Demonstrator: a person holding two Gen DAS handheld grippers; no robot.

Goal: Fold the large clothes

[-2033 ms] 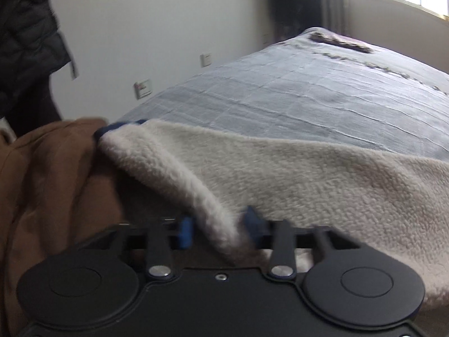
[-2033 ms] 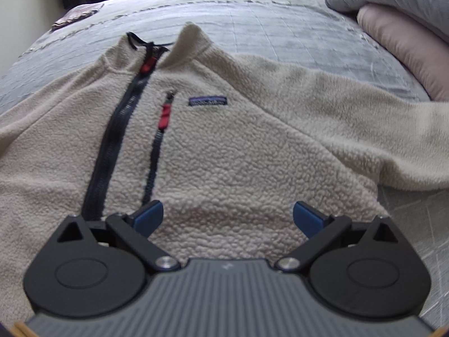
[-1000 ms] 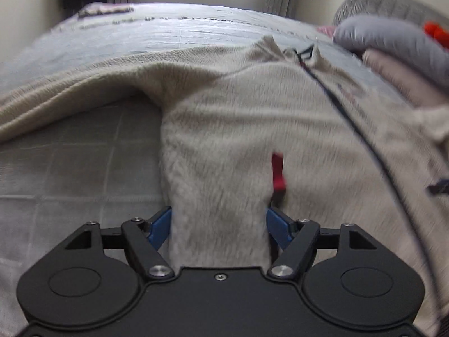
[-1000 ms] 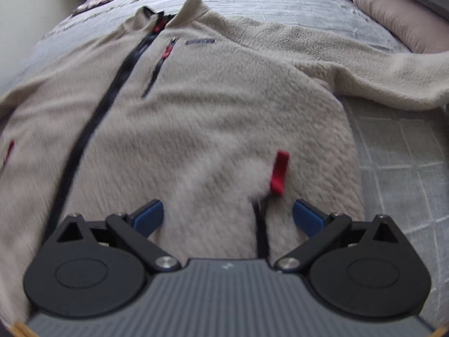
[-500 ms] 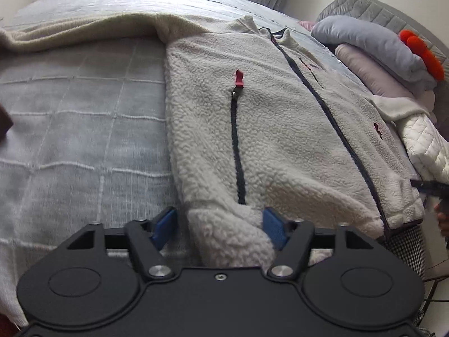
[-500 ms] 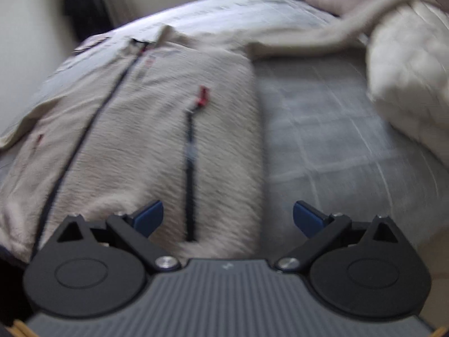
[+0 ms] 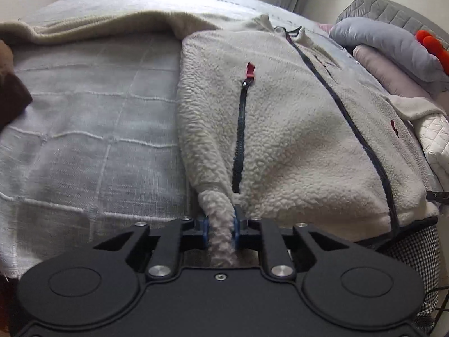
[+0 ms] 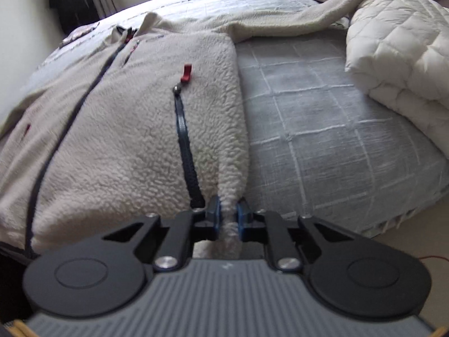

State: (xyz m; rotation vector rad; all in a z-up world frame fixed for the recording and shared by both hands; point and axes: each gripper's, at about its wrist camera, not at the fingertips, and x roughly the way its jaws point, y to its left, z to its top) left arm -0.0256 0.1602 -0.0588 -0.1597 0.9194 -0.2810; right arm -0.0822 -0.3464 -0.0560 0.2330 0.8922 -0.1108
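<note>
Cream fleece jacket [image 7: 294, 129] spread on the bed [image 7: 84, 118], filling centre-right of the left view; left tongs [image 7: 220, 226] pinch its hem. Right view: right tongs [image 8: 228, 214] clamp the jacket's lower corner, bottom centre.

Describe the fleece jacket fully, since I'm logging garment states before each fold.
The fleece jacket is cream, nubby pile, lying front-up and flat on the grey bedspread, sleeves spread sideways. A dark main zipper runs to the collar; dark pocket zippers carry red pulls. The left gripper and right gripper each have their jaws shut on a bottom hem corner, bunching the fabric there.
</note>
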